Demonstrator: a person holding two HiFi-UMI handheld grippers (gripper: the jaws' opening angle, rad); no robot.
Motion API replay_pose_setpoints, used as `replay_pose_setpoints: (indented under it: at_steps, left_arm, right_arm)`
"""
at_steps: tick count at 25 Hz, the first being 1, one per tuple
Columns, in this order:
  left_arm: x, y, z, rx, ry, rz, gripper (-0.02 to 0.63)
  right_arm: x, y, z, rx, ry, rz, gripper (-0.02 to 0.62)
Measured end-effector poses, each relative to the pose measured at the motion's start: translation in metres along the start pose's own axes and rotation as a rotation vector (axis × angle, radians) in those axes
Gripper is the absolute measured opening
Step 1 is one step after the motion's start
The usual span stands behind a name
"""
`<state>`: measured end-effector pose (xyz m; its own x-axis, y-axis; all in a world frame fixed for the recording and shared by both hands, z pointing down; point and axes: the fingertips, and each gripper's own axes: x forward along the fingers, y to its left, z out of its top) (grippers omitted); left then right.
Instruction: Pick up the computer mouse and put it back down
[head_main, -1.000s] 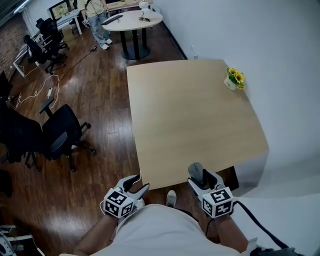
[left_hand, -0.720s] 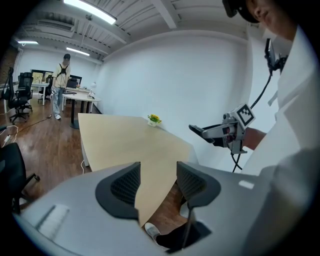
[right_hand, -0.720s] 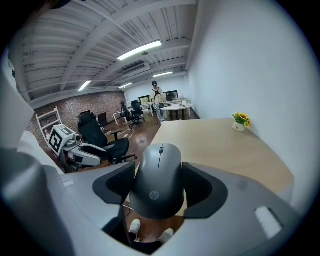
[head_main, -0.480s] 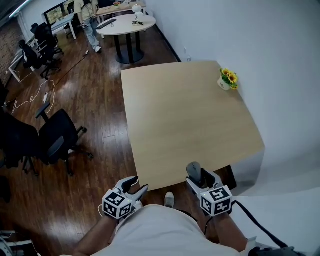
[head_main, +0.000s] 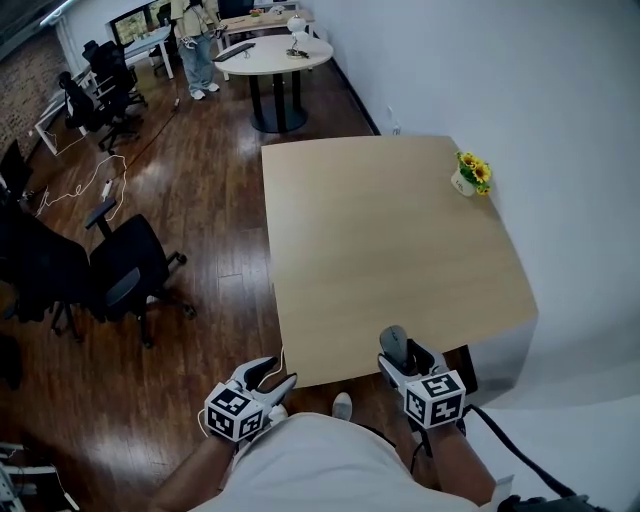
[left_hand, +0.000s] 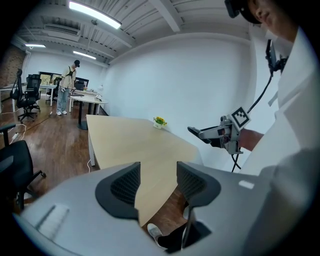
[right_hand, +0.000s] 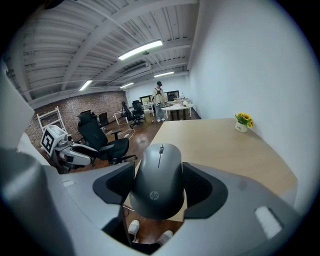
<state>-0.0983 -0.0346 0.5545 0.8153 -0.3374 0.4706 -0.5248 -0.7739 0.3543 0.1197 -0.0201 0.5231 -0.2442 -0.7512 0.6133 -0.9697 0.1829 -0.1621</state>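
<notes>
One mouse (right_hand: 157, 180) pinched in my right gripper (head_main: 398, 352); left gripper (head_main: 270, 374) agape, empty.
Released at the table's (head_main: 380, 250) near edge, it could fall.

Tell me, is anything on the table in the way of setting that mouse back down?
Nothing visible. The right hand-held gripper holds the mouse at the table's near edge, and the wood ahead is bare. The small flower pot sits away at the far right corner.
</notes>
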Motion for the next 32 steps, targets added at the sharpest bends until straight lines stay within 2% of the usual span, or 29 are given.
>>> replay_pose_setpoints:
  at_steps: [8, 12, 16, 22, 32]
  left_arm:
    - [-0.021, 0.004, -0.005, -0.032, -0.014, 0.069, 0.199]
    - [-0.032, 0.004, -0.013, -0.062, -0.004, 0.113, 0.199]
    - [-0.043, 0.006, -0.022, -0.096, 0.005, 0.153, 0.199]
    - [-0.054, 0.011, -0.031, -0.14, 0.001, 0.221, 0.199]
    - [-0.049, 0.011, -0.022, -0.146, -0.016, 0.24, 0.199]
  right_arm:
    - [0.099, -0.049, -0.035, 0.007, 0.071, -0.047, 0.301]
    - [0.159, -0.079, -0.077, 0.059, 0.138, -0.07, 0.301]
    - [0.203, -0.095, -0.116, 0.039, 0.199, -0.091, 0.301]
    - [0.225, -0.095, -0.129, -0.022, 0.218, -0.074, 0.302]
    - [0.236, -0.1, -0.139, -0.041, 0.245, -0.063, 0.302]
